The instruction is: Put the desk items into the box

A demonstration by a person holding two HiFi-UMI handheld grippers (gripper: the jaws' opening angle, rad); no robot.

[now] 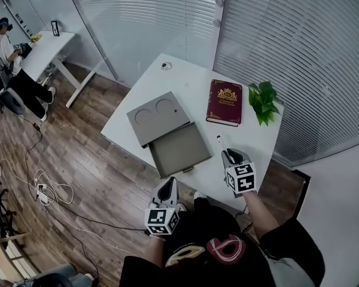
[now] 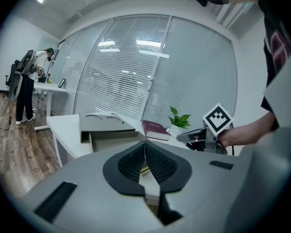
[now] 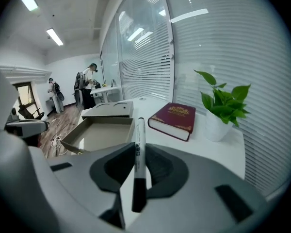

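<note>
A white marker with a black cap [image 1: 221, 142] sticks out forward from my right gripper [image 1: 230, 156], which is shut on it above the desk's near right part. In the right gripper view the marker [image 3: 138, 132] runs lengthwise between the pads of the right gripper [image 3: 137, 155]. The open grey box [image 1: 178, 149] lies to its left, with the lid [image 1: 158, 117] partly over the far side. A red book [image 1: 225, 102] and a potted plant [image 1: 263, 100] stand behind. My left gripper [image 1: 166, 191] hangs off the desk's front edge, shut and empty, pads together [image 2: 145, 161].
A small round object [image 1: 166, 66] sits at the far end of the white desk [image 1: 185, 82]. Blinds over glass walls run behind the desk. Cables [image 1: 45, 190] lie on the wooden floor at left. A person [image 1: 6, 46] stands at another desk far left.
</note>
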